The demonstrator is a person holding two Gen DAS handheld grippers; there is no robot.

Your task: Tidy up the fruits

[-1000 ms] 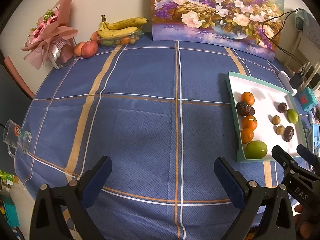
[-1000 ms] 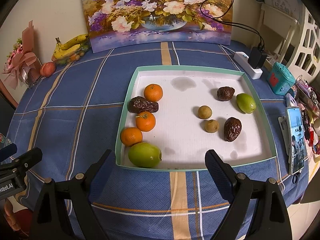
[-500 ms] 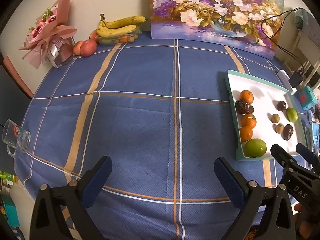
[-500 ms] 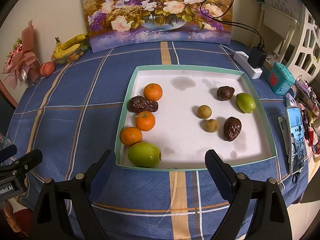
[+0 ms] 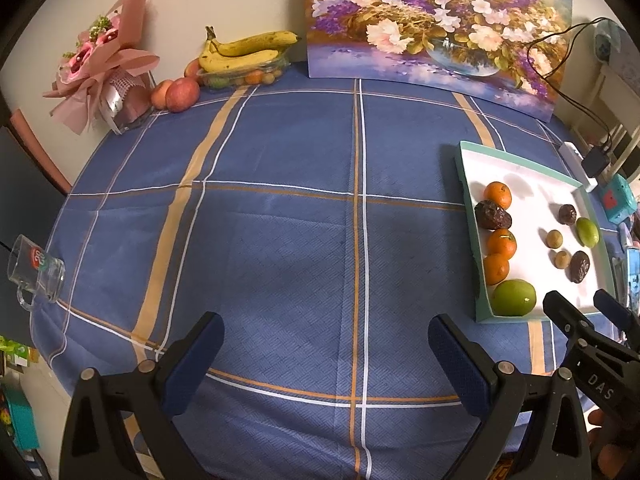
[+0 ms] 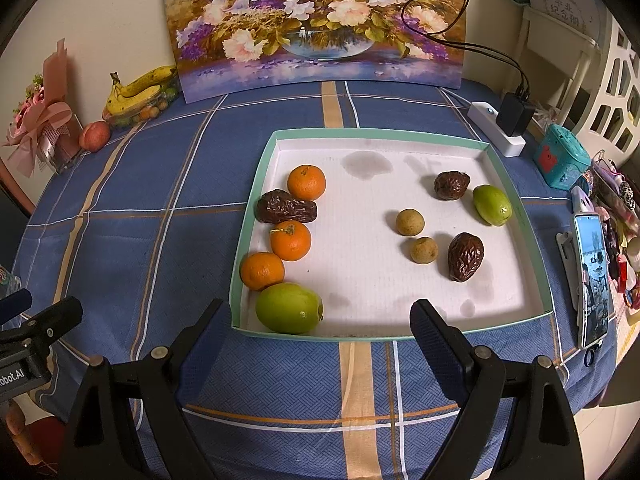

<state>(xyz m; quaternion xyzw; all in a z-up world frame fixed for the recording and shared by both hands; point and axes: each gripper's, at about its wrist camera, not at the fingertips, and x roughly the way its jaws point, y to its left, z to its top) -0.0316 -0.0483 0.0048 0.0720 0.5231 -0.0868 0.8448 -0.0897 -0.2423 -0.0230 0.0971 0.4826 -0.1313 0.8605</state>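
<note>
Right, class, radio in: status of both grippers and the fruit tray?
Left hand-held gripper open, empty. Right hand-held gripper open, at tray edge. Nine fruits inside, untouched. Nothing blocking.

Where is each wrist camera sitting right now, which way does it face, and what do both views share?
Left wrist: behind the open left gripper, low over the near table edge, facing the blue tablecloth and back wall; the right gripper shows at right.
Right wrist: behind the open right gripper, facing the white tray of fruit; the left gripper shows at left.
Shared: tray, large green fruit, bananas, flower painting.
</note>
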